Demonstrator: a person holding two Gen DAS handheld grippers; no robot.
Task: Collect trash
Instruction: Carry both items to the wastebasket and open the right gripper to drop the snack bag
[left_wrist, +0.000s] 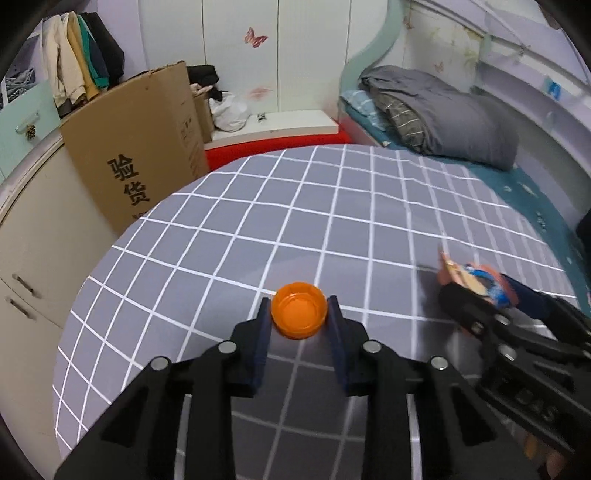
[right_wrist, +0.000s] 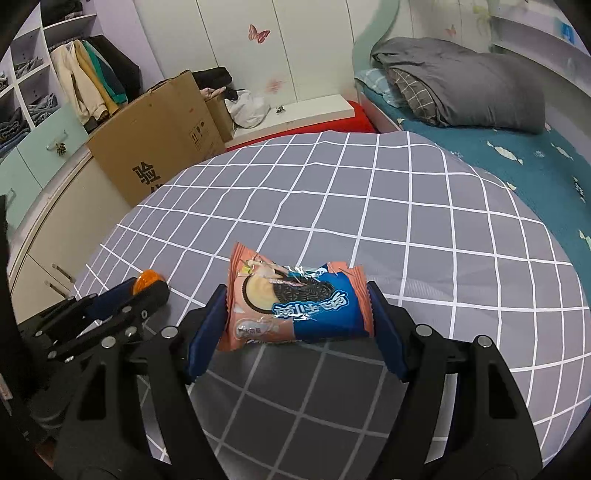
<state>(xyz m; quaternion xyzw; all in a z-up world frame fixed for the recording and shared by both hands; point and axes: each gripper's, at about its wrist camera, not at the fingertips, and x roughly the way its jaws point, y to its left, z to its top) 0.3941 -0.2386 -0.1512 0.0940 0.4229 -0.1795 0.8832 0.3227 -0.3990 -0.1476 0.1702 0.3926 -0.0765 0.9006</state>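
Observation:
My left gripper is shut on an orange bottle cap, open side up, held just over the grey checked cloth of the round table. My right gripper is shut on a pink and blue cookie wrapper, its two sides pressed by the blue pads. The right gripper and wrapper show at the right of the left wrist view. The left gripper and cap show at the left of the right wrist view.
A large cardboard box leans beyond the table's far left edge, by white cupboards. A bed with a grey quilt lies to the far right. A red mat and white step sit behind the table.

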